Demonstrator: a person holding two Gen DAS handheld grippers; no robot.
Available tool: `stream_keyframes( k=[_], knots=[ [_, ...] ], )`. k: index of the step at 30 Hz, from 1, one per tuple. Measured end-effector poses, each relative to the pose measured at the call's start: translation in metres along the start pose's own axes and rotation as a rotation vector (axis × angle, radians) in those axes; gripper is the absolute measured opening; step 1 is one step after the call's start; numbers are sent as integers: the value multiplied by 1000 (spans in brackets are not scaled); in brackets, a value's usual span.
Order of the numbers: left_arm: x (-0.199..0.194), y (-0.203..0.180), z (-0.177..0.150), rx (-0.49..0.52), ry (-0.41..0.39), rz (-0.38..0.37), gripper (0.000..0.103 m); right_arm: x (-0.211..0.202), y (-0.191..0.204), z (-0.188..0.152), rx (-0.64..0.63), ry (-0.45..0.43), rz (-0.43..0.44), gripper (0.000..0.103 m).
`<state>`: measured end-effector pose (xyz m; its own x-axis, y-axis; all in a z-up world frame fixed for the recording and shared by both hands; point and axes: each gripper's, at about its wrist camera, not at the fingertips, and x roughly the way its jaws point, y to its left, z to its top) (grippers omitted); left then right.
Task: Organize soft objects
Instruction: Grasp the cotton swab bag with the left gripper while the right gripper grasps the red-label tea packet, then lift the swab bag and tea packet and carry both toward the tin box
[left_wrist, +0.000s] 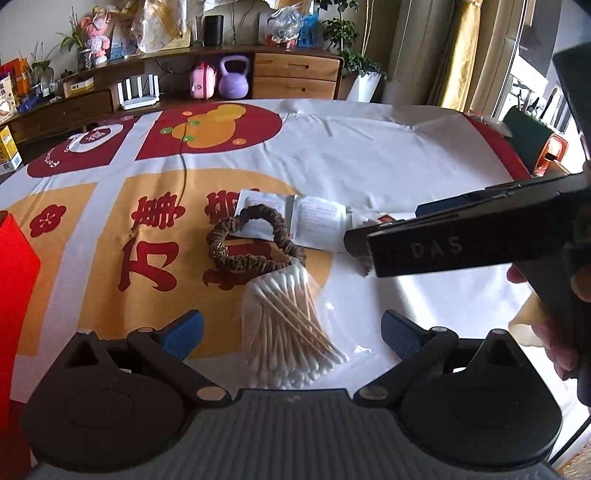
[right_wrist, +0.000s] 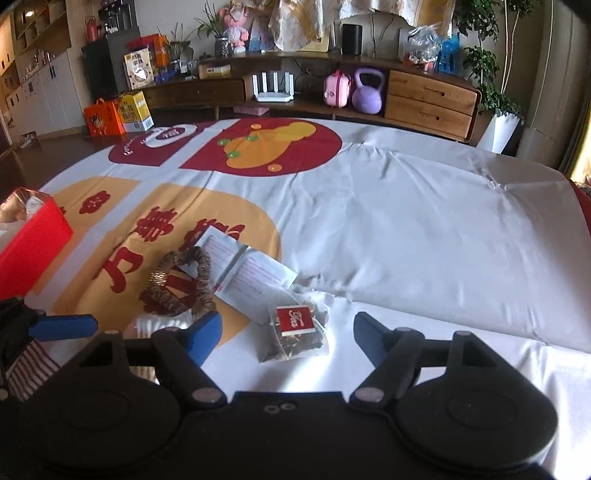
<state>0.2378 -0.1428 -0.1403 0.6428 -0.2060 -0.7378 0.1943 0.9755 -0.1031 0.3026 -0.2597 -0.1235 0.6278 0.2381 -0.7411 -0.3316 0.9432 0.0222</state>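
A clear bag of cotton swabs (left_wrist: 291, 325) lies on the printed tablecloth (left_wrist: 369, 155), between the blue fingers of my left gripper (left_wrist: 293, 334), which stands open and touches nothing. A brown scrunchie (left_wrist: 255, 240) rests just beyond the bag, partly on white paper sachets (left_wrist: 314, 221). My right gripper (right_wrist: 288, 338) is open around a mesh tea bag with a red label (right_wrist: 295, 321), with a gap on each side of it. The scrunchie (right_wrist: 184, 284) and sachets (right_wrist: 251, 273) lie to the upper left there. The right gripper (left_wrist: 384, 229) enters the left wrist view from the right, held by a hand (left_wrist: 554, 347).
A red box (left_wrist: 14, 295) stands at the table's left edge, also visible as the red box (right_wrist: 29, 236) in the right wrist view. White cloth (right_wrist: 424, 229) stretches to the right and far side. A wooden sideboard (right_wrist: 428, 99) with a purple kettlebell (right_wrist: 367, 96) lines the far wall.
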Motion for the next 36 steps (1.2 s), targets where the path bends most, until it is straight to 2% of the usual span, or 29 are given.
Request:
stream_keyframes(
  k=[5, 14, 16, 21, 25, 26, 28, 31, 36],
  knots=[
    [10, 3, -3, -25, 22, -5, 103, 13, -1, 1, 8, 16, -11, 70],
    [13, 0, -8, 6, 12, 15, 100, 22, 1, -2, 0, 40, -27, 46],
    [13, -1, -8, 23, 5, 21, 92, 22, 1, -3, 3, 41, -33, 41],
    [11, -3, -9, 58, 2, 35, 81, 22, -1, -4, 16, 37, -37, 32],
    [8, -2, -9, 77, -4, 50, 59, 19, -2, -5, 23, 36, -39, 27],
    [8, -1, -8, 72, -4, 47, 56, 18, -2, -6, 23, 35, -41, 26],
    [6, 4, -7, 51, -4, 34, 43, 15, -3, -6, 36, 30, -39, 23],
    [3, 10, -6, 25, -1, 8, 39, 11, -2, -9, 60, 29, -22, 18],
    [-3, 14, -8, 22, -4, 1, 37, 0, 6, -18, 64, 28, -24, 17]
  ],
)
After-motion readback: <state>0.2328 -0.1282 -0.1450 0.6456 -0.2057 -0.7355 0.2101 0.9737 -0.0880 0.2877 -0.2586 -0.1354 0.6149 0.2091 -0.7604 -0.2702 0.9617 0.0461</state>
